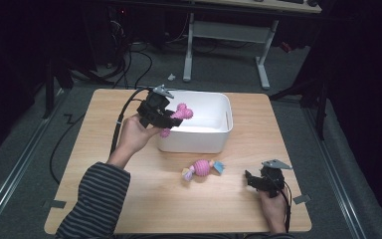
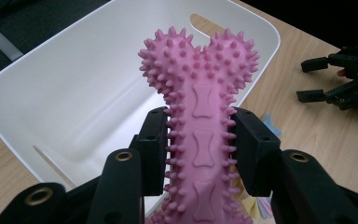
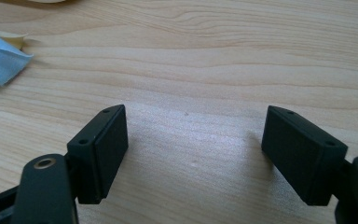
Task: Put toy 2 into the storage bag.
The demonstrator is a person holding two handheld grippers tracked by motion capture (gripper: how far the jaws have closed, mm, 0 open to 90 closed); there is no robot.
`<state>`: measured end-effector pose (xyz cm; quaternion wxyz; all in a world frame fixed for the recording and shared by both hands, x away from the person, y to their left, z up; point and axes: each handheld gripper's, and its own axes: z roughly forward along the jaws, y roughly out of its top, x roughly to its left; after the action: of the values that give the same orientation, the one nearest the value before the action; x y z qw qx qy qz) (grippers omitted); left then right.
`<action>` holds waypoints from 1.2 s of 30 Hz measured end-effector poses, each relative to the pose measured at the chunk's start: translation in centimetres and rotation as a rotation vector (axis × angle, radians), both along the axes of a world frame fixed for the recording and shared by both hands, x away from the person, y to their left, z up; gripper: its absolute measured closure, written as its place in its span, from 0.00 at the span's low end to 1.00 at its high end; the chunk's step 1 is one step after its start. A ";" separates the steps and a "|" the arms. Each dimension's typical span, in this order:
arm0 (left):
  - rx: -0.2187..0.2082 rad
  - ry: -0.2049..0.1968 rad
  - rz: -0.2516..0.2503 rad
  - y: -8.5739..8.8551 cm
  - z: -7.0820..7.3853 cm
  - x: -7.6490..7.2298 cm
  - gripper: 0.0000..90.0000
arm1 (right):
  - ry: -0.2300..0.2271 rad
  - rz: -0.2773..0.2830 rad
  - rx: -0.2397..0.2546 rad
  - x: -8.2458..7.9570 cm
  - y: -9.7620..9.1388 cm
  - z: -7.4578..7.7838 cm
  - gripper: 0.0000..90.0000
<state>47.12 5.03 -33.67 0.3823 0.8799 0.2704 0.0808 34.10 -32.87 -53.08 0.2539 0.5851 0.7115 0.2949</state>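
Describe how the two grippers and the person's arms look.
Both grippers, left and right, are black, with two flat rectangular jaw pads on linked arms with brass-ringed holes. Each carries a grey three-cornered plate on top and trails a black cable. The left arm wears a dark sleeve with thin light stripes; the right hand has no visible sleeve.

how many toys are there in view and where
2. A pink spiky bone toy is clamped in the left gripper over the white bin. A pink candy-shaped toy lies on the table before the bin. The bin looks empty inside.
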 end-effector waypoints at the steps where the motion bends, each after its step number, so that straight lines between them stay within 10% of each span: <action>1: 0.000 0.000 0.000 0.0 0.0 0.0 0.65 | 0.000 0.000 0.000 0.0 0.0 0.0 0.25; 36: 0.110 0.020 0.086 -4.6 -3.4 5.2 0.65 | 0.000 0.014 0.001 0.1 0.1 0.0 0.26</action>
<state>52.33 0.44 -37.02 0.3271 0.8878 0.3069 0.1032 34.18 -32.78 -53.08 0.2516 0.5801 0.7155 0.2969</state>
